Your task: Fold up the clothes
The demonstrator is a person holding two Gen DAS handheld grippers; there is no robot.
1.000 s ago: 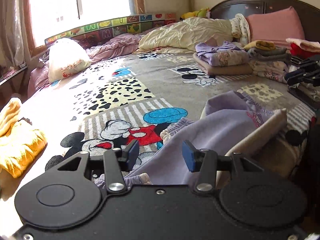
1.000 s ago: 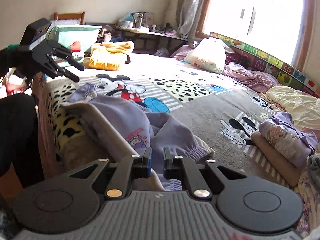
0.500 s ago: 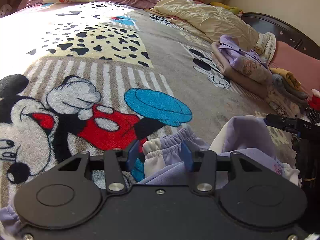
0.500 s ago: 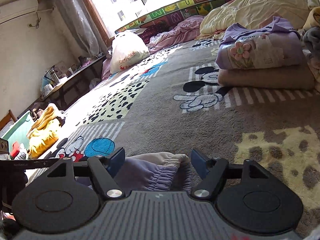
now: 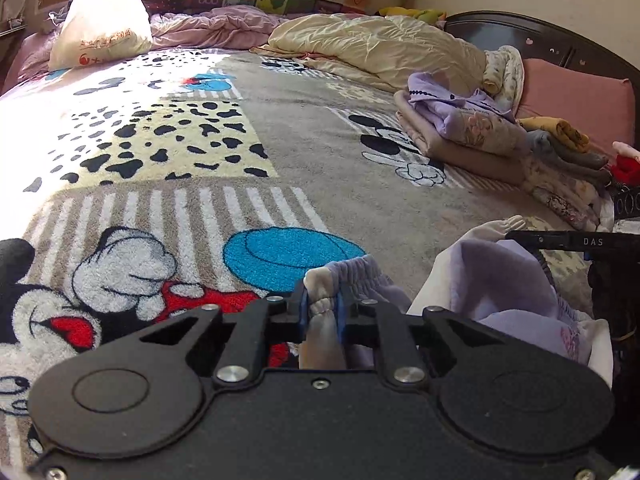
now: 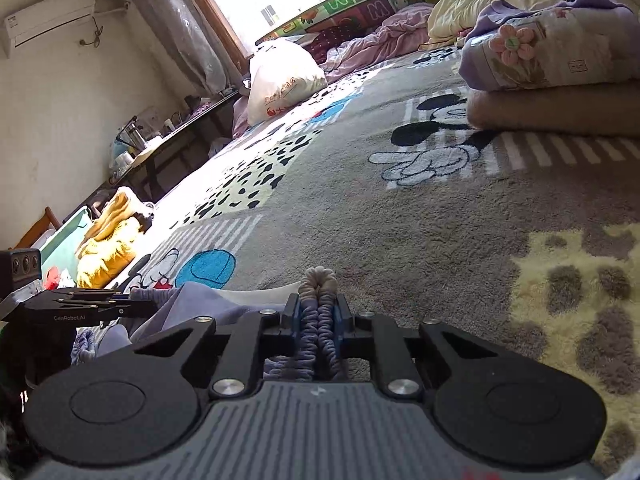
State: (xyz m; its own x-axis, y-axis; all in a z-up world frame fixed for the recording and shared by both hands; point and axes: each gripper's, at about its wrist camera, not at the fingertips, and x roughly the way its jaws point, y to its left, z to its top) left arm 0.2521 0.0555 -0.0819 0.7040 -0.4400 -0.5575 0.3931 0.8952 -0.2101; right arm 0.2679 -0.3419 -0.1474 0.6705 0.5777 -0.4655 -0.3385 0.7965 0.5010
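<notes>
A cartoon-print blanket (image 5: 328,168) covers a bed. On its near edge lies a lavender garment (image 5: 516,300). The left gripper (image 5: 320,308) and right gripper (image 6: 318,316), jaws having just closed, each pinch its gathered elastic hem.

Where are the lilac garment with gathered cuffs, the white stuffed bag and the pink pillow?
lilac garment with gathered cuffs (image 6: 319,322), right wrist view, gathered cuff
white stuffed bag (image 5: 100,26), left wrist view, its front
pink pillow (image 5: 576,98), left wrist view, its face
</notes>
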